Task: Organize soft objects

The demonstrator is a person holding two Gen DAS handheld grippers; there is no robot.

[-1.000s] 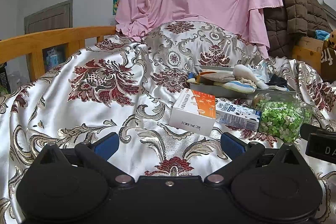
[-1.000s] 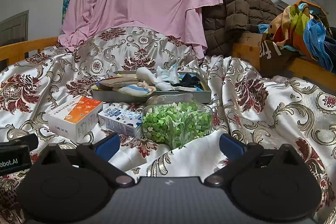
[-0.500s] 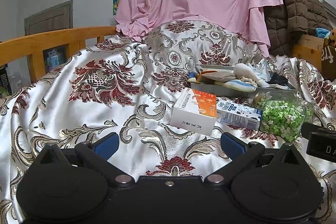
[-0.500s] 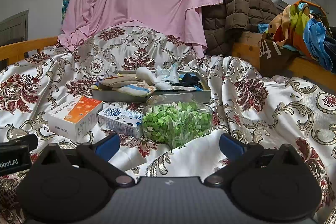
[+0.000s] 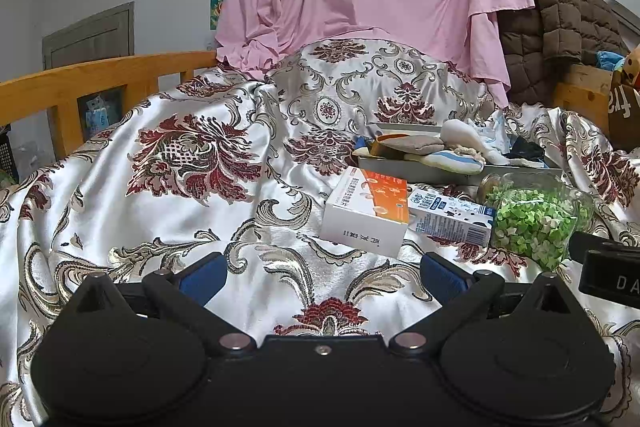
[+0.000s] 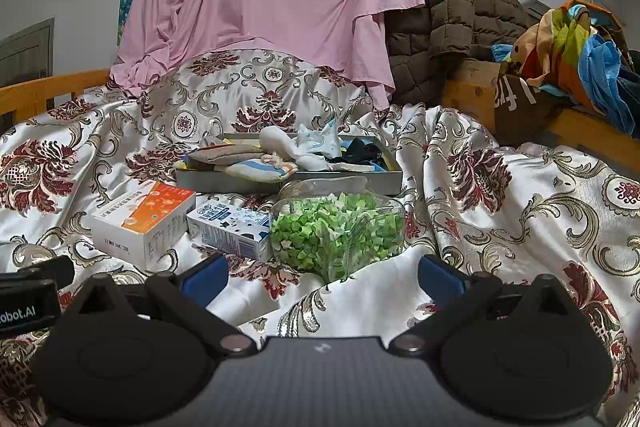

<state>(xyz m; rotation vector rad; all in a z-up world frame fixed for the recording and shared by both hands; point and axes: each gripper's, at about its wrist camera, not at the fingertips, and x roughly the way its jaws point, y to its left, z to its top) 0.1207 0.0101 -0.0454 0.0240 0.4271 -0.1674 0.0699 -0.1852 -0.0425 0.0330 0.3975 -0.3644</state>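
A: Grippers first. Left gripper (image 5: pixel 322 273), state?
B: Jaws spread wide, nothing between them, low over the floral satin bedspread (image 5: pixel 192 195). Right gripper (image 6: pixel 322 275) likewise agape and empty.
A: Soft objects?
B: Socks (image 6: pixel 296 149) heaped in a grey tray (image 6: pixel 240 183) mid-bedspread, toward the far edge; some hang over the tray's left rim.
A: Nearer?
B: Row just before the tray: orange-and-white box (image 6: pixel 142 223), blue-and-white carton (image 6: pixel 230 229) touching it, clear jar (image 6: pixel 338 227) of green bits on its side. All apart from both grippers.
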